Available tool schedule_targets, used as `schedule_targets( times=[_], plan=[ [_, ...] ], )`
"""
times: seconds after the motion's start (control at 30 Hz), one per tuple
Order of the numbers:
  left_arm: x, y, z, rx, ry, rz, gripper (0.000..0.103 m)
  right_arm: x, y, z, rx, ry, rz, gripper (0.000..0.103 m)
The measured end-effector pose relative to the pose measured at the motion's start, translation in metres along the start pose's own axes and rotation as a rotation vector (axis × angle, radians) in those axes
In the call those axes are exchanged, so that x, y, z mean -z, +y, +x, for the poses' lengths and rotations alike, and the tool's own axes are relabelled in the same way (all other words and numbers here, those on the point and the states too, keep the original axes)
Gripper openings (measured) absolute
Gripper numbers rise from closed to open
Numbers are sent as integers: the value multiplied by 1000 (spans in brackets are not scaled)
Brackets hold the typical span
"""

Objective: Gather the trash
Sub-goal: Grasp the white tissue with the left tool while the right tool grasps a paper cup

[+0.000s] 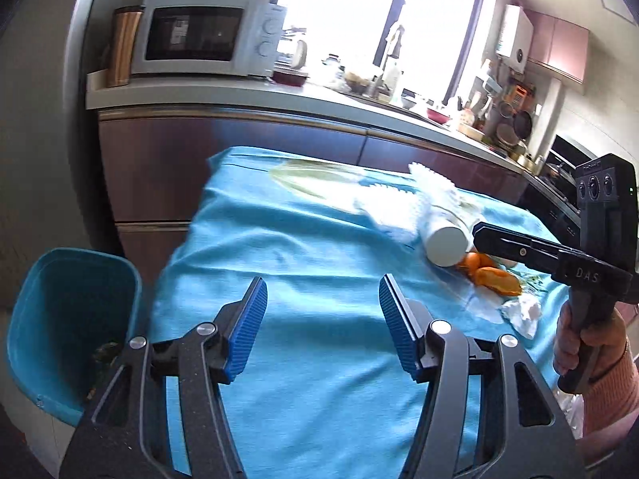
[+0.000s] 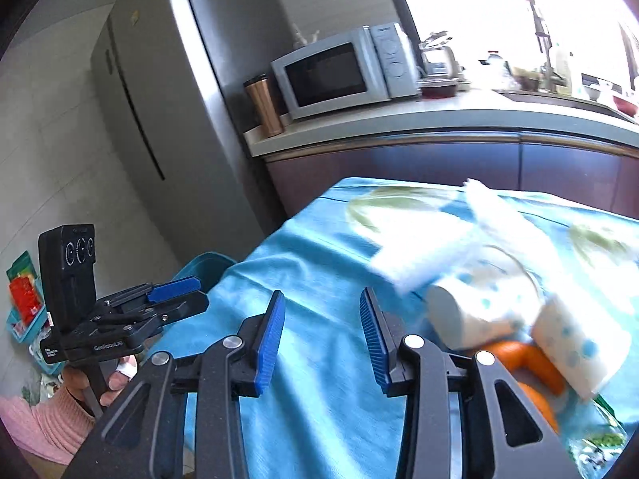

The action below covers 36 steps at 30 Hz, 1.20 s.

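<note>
Left wrist — bin (image 1: 60, 319) beside tablecloth (image 1: 299, 259).

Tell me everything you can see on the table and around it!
tablecloth: one, blue, over the table
paper cups: two, white with blue dots, lying on the cloth
orange peel: several pieces, orange, beside the cups
tissue: one, white, crumpled, near the peel
bin: one, blue, beside the table
microwave: one, white, on the counter
tumbler: one, copper, beside the microwave
left tongs: open, empty
right tongs: open, empty
</note>
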<state>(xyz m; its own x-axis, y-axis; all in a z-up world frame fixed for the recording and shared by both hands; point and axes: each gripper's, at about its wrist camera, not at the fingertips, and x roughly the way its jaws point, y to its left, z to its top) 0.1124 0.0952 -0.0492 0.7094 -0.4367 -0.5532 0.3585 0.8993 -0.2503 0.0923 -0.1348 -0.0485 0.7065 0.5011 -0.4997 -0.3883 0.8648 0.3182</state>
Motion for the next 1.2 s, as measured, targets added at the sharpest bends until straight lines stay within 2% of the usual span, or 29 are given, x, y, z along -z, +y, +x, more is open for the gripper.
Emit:
schedule_targets(
  times=[0.23,0.43,0.5,0.77,0.9,0.97,1.03,1.1,1.13,1.2],
  plan=[
    [11,-90,35,200,81,109,58,21,-69,-61,144,-74,131,37],
    [25,-161,68,377,180,205,62,35,-116,-82,171,-102,242,37],
    [30,-179,77,389,201,243,66,38,-124,-82,162,-99,265,37],
    [36,-217,110,402,306,289,66,40,-142,-69,95,-87,327,37],
    [38,-223,127,390,364,290,55,41,-149,-65,72,-94,358,37],
    [40,-225,127,383,359,299,52,42,-153,-63,63,-96,375,37],
    [40,-224,127,389,361,298,44,42,-156,-62,59,-96,386,31],
    [40,-222,126,391,363,293,29,44,-159,-61,46,-94,398,24],
    [41,-221,126,391,364,288,25,44,-160,-60,42,-94,402,18],
    [41,-218,125,394,362,278,17,44,-160,-60,40,-97,404,12]
  ],
)
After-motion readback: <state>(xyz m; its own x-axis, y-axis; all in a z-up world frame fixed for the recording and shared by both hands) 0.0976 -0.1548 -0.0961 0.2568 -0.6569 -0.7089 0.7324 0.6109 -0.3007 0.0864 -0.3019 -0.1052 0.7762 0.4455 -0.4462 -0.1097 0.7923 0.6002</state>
